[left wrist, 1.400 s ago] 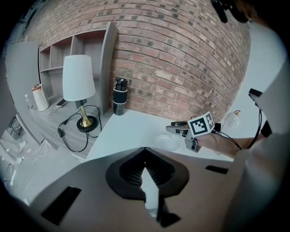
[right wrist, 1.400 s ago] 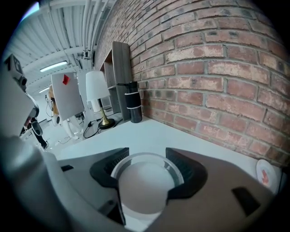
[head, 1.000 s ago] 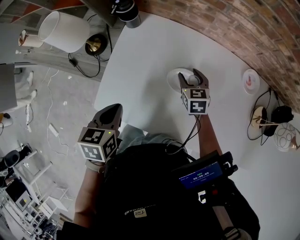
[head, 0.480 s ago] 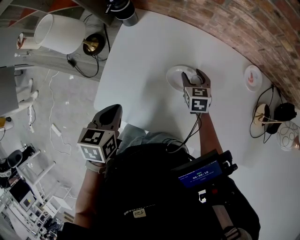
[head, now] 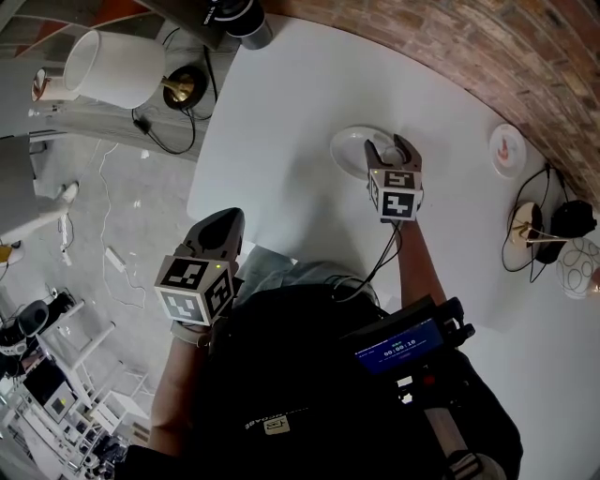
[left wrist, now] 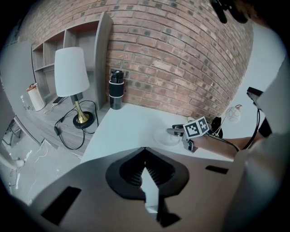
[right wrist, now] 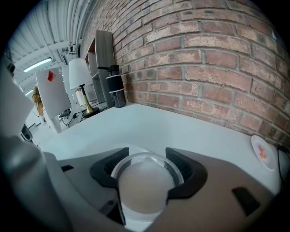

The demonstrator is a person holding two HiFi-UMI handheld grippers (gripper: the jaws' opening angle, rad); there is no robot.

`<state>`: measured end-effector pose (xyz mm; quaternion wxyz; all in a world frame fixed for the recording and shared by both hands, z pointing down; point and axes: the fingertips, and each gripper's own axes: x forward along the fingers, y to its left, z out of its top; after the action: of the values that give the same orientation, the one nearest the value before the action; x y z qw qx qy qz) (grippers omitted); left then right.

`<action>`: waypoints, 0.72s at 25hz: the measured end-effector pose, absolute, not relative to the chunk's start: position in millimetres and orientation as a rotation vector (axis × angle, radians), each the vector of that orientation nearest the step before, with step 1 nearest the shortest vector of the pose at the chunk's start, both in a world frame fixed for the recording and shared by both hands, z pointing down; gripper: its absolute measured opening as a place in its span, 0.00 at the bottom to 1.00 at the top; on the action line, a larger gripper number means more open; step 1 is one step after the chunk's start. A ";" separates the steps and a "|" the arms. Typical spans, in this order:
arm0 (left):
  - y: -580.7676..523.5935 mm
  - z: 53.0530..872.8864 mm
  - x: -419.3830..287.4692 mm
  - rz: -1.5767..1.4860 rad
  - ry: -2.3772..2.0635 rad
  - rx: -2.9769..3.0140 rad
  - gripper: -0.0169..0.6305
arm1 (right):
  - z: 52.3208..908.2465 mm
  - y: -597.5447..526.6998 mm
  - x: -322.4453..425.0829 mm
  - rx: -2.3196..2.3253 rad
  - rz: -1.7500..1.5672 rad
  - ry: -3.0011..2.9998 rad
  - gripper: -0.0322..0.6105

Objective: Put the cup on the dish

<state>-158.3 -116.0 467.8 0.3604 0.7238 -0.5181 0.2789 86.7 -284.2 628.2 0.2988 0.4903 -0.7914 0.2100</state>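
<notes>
Right gripper (head: 392, 150) pinches a cup (right wrist: 144, 183) at a dish (head: 352, 147) on a white table (head: 281, 122).
Head view: this gripper sits over the dish's right edge, and the left gripper (head: 225, 221) is well apart at the table's near edge. Left gripper view: its jaws are pressed together with nothing between them. Right gripper view: both jaws press the cup's sides, with white dish showing beneath.

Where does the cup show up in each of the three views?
Head view: upper centre, cup between the right gripper's jaws, over the dish.
Left gripper view: not discernible; gripper and dish show right of centre.
Right gripper view: lower centre, clamped between the jaws.
Shared landmark: the black bottle by the brick wall.
</notes>
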 end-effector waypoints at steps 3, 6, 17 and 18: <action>-116.1 467.0 -157.0 0.719 -1.338 1.866 0.03 | 628.1 -285.4 85.7 1.301 0.552 -2.108 0.45; -116.4 466.9 -155.6 0.719 -1.336 1.868 0.03 | 627.6 -286.8 85.4 1.305 0.541 -2.112 0.45; -112.7 467.5 -153.7 0.718 -1.342 1.862 0.03 | 626.9 -286.7 80.8 1.300 0.490 -2.125 0.45; -112.2 468.1 -153.4 0.718 -1.341 1.862 0.03 | 627.1 -286.1 80.1 1.294 0.475 -2.127 0.45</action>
<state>-153.4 -112.2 468.1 0.3606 0.7223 -0.5203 0.2784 80.1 -286.1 627.1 0.2990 0.4871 -0.8009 0.1789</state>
